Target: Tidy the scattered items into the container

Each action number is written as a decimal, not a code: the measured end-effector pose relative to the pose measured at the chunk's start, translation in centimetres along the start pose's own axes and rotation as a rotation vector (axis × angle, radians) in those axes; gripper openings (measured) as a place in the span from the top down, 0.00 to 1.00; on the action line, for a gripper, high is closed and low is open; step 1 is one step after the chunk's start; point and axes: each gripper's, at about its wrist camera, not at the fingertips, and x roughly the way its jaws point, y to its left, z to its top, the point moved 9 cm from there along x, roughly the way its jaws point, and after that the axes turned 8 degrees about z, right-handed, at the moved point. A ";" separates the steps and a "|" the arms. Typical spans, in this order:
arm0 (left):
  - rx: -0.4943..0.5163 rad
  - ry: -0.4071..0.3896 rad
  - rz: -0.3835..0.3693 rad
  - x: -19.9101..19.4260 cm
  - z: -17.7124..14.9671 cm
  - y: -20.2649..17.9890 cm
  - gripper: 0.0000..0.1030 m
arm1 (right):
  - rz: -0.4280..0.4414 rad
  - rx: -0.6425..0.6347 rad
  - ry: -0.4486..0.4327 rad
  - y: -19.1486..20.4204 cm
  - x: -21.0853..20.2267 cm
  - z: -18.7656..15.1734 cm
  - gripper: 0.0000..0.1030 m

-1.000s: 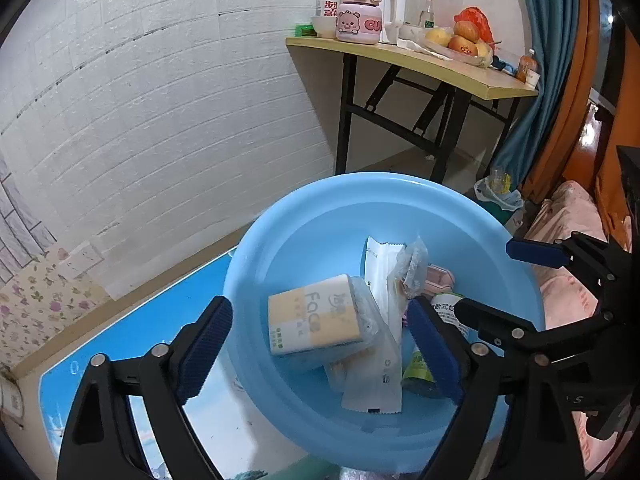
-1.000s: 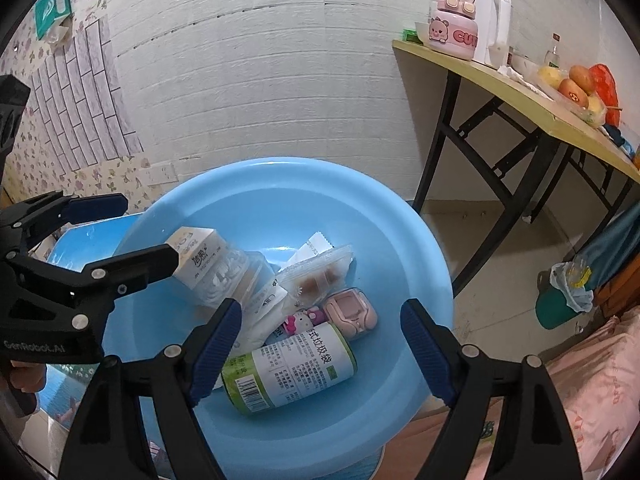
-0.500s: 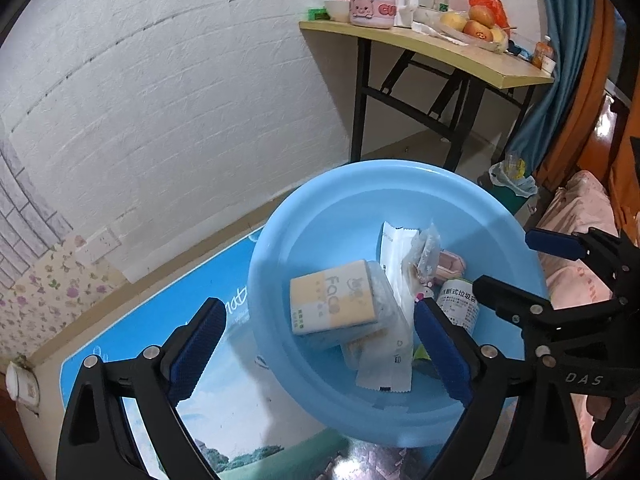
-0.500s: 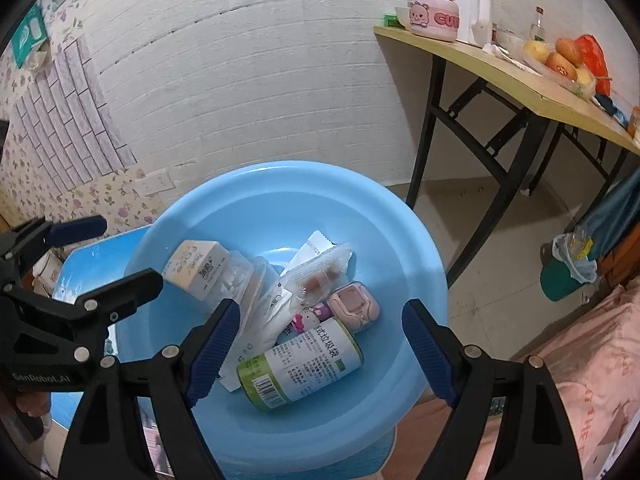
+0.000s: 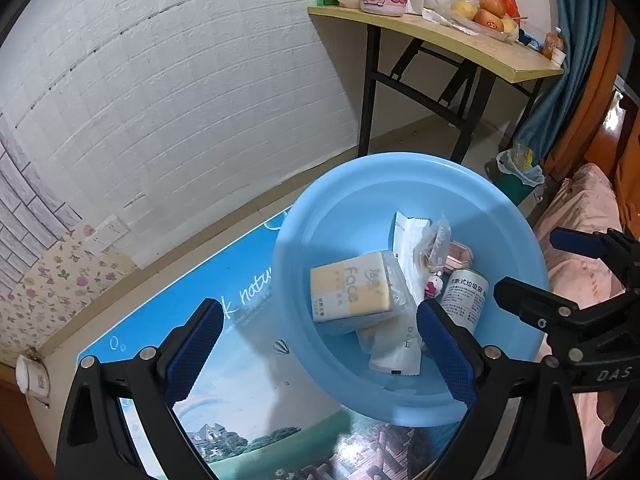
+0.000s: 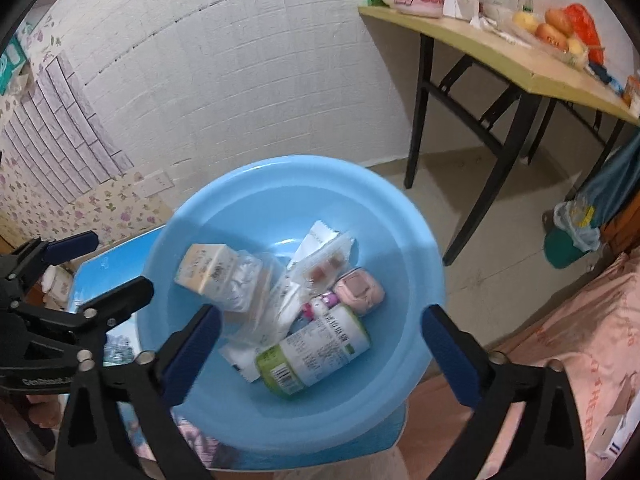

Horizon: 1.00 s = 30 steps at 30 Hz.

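A round blue basin (image 6: 224,216) sits on a blue mat (image 6: 90,268) at the centre of the right wrist view. In it lie a tissue pack (image 6: 218,270) at the left, a white sachet (image 6: 316,238) and a clear packet (image 6: 326,266) toward the far side, a pink case (image 6: 359,290) at the right, and a green-capped bottle (image 6: 316,350) on its side nearest. The right gripper (image 6: 318,346) hangs over the near rim, jaws spread wide and holding nothing. The left gripper (image 6: 100,264) shows at the left edge, jaws parted. A wooden table (image 6: 516,60) stands far right against the white brick wall (image 6: 224,60).
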 end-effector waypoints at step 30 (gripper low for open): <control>0.001 0.022 0.066 -0.9 0.0 0.5 0.02 | -0.043 -0.043 -0.003 0.5 -1.6 0.7 0.00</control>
